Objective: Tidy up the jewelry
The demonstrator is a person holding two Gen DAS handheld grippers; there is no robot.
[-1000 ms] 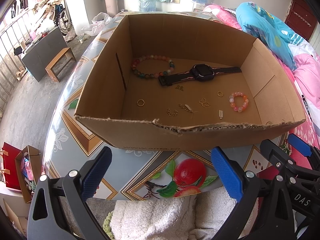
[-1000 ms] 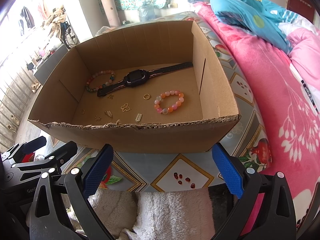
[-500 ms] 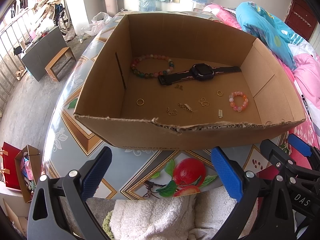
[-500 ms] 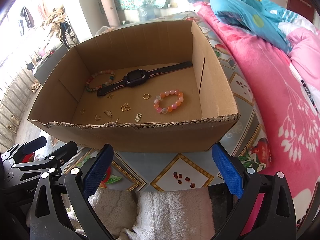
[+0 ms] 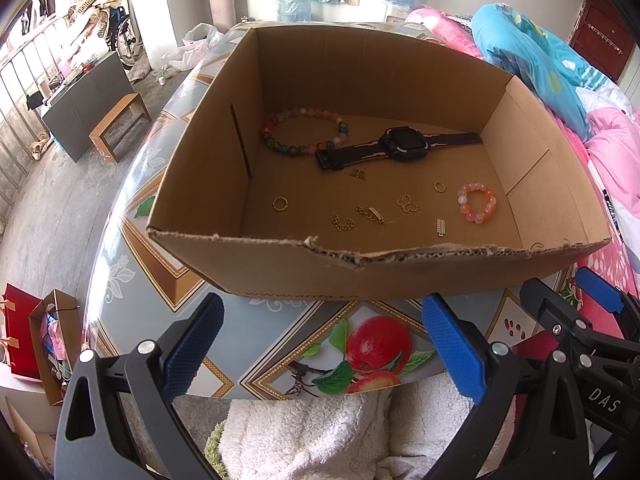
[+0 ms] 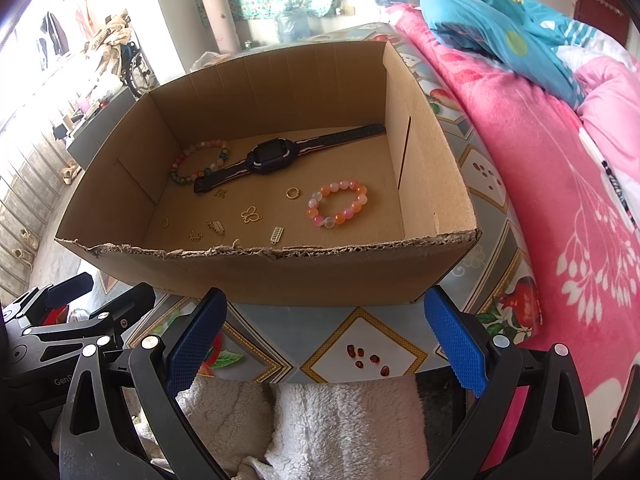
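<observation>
- Change over the last second: none to speak of. Both views match the earlier ones, and every piece lies where it lay.
- Left tongs are spread wide and hold nothing, low in the frame, short of the box. Right tongs are likewise wide apart and empty.
- Box stands on the desk, with all the jewelry on its floor.
- Watch lies flat across the upper middle. The long bracelet sits to its left, touching the strap end.
- Small bracelet lies centre right in the right view, a ring just beside it.
- Gold bits, among them a butterfly charm, a second ring and a bar charm, are scattered loose along the lower part of the floor.
- Meaning for the task: nothing is gripped and nothing is shifting. Pieces all in the box, tongs idle, would suit either sorting about to start or jewelry just gathered in.
</observation>
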